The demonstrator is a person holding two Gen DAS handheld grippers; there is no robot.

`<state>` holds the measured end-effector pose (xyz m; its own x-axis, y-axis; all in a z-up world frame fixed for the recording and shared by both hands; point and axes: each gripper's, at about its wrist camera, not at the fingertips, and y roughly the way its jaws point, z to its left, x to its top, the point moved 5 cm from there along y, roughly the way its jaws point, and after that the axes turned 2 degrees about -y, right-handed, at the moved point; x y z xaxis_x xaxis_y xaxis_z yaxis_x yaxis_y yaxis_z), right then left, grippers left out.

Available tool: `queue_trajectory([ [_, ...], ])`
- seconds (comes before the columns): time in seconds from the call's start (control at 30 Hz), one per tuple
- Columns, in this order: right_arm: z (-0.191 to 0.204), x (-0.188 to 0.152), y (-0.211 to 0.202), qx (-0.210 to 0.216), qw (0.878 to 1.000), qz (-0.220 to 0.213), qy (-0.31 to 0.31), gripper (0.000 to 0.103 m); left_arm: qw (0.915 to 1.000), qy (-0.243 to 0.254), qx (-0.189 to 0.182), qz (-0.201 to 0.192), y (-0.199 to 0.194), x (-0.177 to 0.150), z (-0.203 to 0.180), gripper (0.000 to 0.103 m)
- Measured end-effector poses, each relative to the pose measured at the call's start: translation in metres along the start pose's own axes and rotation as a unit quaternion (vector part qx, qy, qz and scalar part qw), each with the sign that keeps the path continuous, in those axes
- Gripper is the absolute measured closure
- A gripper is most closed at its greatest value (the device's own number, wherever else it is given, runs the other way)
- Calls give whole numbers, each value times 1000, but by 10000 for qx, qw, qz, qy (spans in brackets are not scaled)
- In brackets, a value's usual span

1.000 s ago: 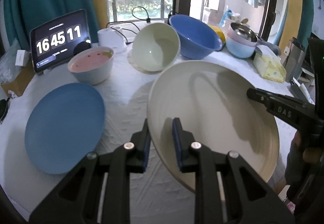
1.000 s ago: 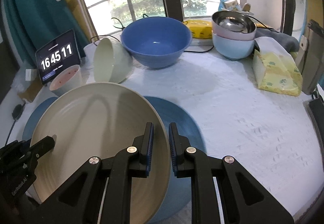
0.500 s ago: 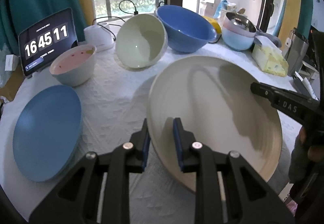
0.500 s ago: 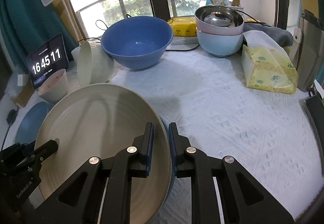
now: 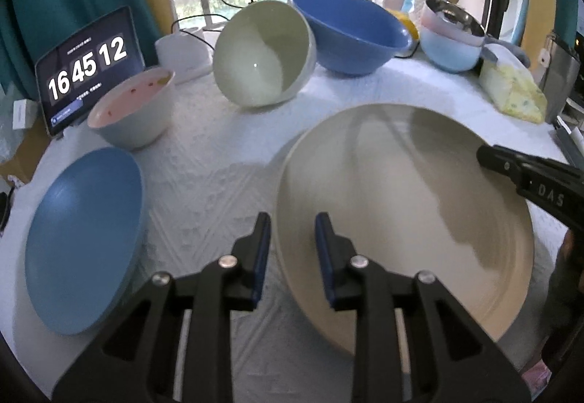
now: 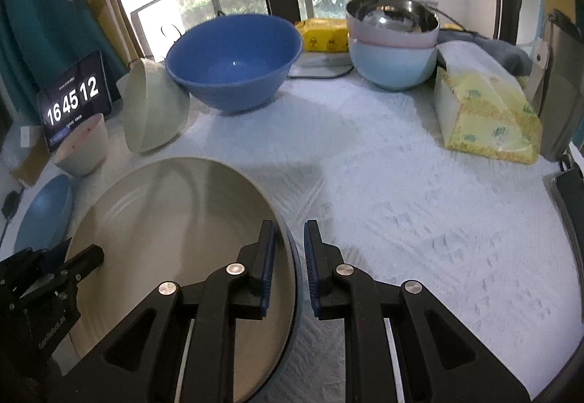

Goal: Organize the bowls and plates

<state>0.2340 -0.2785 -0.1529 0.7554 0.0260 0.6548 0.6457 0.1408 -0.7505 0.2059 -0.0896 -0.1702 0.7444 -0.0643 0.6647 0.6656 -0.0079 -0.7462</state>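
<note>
A large cream plate (image 5: 401, 202) lies low over the white cloth, on top of a blue plate whose rim (image 6: 298, 297) peeks out beneath it. My left gripper (image 5: 292, 246) straddles the cream plate's left rim. Its jaws are opening, and a sliver of cloth shows between the outer pad and the rim. My right gripper (image 6: 288, 250) is shut on the plate's right rim (image 6: 175, 239). A second blue plate (image 5: 84, 239) lies at the left.
At the back stand a pale green bowl (image 5: 262, 56) tipped on its side, a big blue bowl (image 5: 350, 31), a small pink-lined bowl (image 5: 135, 107) and a stack of bowls (image 5: 452, 38). A tablet clock (image 5: 87, 67) is far left, a tissue pack (image 5: 511, 93) right.
Both grippers have sunk with the cream plate, which now sits lower over the blue plate. The left jaws stand a little wider than before.
</note>
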Motion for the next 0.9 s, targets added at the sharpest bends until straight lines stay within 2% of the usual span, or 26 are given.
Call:
queue_trajectory([
  [0.2,2,-4,3,89,9999,131,-17,84,10000,10,-78,-38,2,0,0,76],
  [0.43,10,-6,2,-4,9998,165,-137,82,9999,-52,-125,-5,0,-4,7,76],
  [0.73,35,-8,4,36,9991,277,-313,82,9995,-305,-94,33,-3,-8,29,76],
  [0.9,37,-5,0,-113,9991,282,-292,80,9990,-421,-87,-78,-12,-7,40,74],
])
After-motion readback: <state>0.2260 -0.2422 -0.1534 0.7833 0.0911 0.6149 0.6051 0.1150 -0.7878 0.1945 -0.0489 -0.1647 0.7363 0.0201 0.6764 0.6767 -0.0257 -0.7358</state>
